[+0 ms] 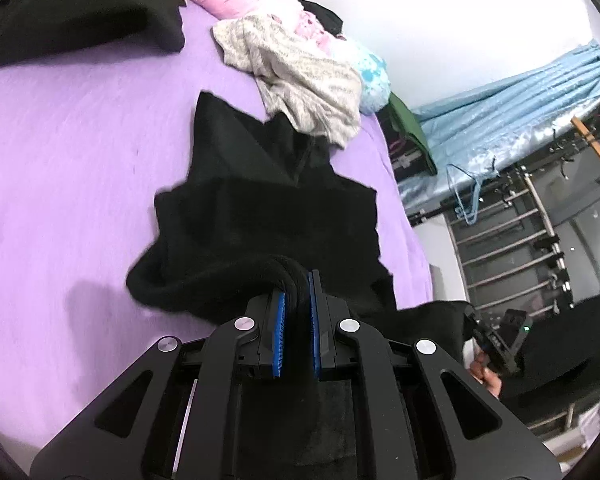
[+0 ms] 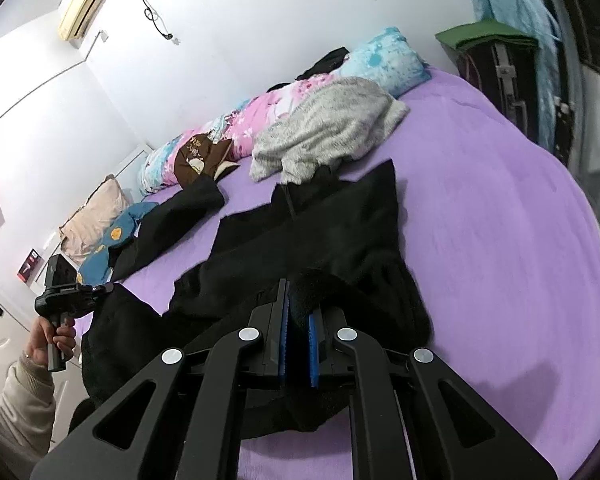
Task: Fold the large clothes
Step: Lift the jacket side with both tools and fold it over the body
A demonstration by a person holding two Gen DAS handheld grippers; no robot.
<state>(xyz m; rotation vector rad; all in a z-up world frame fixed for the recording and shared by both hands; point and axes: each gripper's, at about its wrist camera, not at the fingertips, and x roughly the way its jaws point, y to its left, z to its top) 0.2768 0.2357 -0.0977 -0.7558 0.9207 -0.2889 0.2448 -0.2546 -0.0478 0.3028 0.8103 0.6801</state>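
A large black garment (image 1: 260, 208) lies spread on the purple bed sheet (image 1: 72, 152), its far part flat and its near hem lifted. My left gripper (image 1: 297, 284) is shut on a bunched fold of that hem, its blue pads (image 1: 280, 312) pressing the cloth. In the right wrist view the same black garment (image 2: 332, 232) stretches away over the bed sheet (image 2: 500, 220), and my right gripper (image 2: 298, 300) is shut on another bunch of its near edge. The other gripper's handle (image 2: 60, 300) shows at the left, held by a hand.
A grey knit garment (image 1: 300, 80) lies crumpled just beyond the black one. Another dark garment (image 1: 80, 16) lies at the far left. Pink and blue bedding (image 2: 260, 112) and pillows line the wall. A blue curtain (image 1: 520, 100) and a metal rack (image 1: 520, 248) stand past the bed's right edge.
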